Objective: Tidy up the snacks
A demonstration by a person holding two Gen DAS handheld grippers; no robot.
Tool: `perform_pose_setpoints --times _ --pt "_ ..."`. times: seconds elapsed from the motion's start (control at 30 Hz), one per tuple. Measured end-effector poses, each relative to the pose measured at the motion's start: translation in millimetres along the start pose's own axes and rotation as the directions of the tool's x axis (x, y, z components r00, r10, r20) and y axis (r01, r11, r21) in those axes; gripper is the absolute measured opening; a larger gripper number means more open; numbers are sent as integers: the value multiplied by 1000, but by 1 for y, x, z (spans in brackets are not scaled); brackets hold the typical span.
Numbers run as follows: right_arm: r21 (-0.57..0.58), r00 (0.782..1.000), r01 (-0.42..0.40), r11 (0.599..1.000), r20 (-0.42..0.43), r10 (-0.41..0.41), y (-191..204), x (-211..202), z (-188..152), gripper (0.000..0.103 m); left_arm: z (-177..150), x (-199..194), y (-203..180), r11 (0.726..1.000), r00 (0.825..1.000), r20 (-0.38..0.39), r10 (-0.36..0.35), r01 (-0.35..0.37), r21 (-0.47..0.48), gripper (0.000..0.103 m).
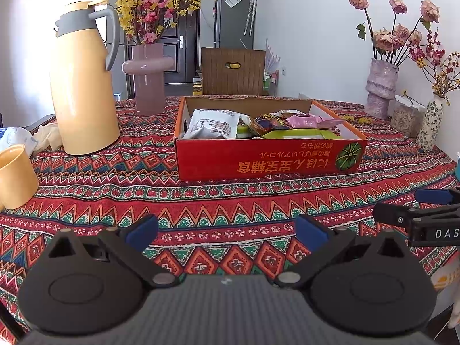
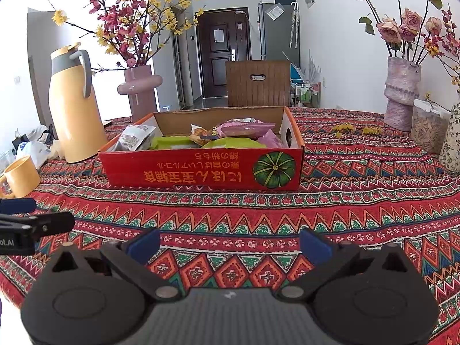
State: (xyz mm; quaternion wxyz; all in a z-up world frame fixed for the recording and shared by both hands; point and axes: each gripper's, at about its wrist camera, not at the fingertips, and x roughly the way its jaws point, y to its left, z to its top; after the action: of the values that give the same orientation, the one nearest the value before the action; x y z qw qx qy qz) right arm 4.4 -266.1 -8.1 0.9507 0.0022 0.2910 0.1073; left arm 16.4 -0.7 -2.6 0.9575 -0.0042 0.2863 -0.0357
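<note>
A red cardboard box (image 1: 258, 158) (image 2: 184, 169) with a pumpkin picture sits mid-table on the patterned cloth. Inside lie several snack packets: a white one (image 1: 211, 125) (image 2: 135, 138) at the left, pink ones (image 1: 307, 120) (image 2: 244, 129) at the right, green ones (image 1: 299, 134) (image 2: 233, 143) in front. My left gripper (image 1: 227, 234) hovers open over bare cloth, well short of the box, nothing between its blue pads. My right gripper (image 2: 230, 245) is likewise open and empty. Each gripper shows at the edge of the other's view: the right gripper's fingers (image 1: 402, 215), the left gripper's fingers (image 2: 43, 224).
A yellow thermos jug (image 1: 83, 86) (image 2: 74, 109) and a pink vase (image 1: 148, 77) (image 2: 141, 89) stand left of the box. A yellow mug (image 1: 15, 176) (image 2: 23, 175) sits near the left edge. Vases (image 1: 379, 89) (image 2: 401, 92) and a jar (image 2: 428, 129) line the right side. A wooden chair (image 1: 233, 72) stands behind.
</note>
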Motion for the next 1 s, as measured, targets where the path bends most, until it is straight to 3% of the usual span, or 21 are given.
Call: perform_pose_setpoints --times 1.0 --pt "0 1000 0 1000 -3 0 1 0 -2 103 -3 1 1 1000 1000 -6 -13 13 -15 103"
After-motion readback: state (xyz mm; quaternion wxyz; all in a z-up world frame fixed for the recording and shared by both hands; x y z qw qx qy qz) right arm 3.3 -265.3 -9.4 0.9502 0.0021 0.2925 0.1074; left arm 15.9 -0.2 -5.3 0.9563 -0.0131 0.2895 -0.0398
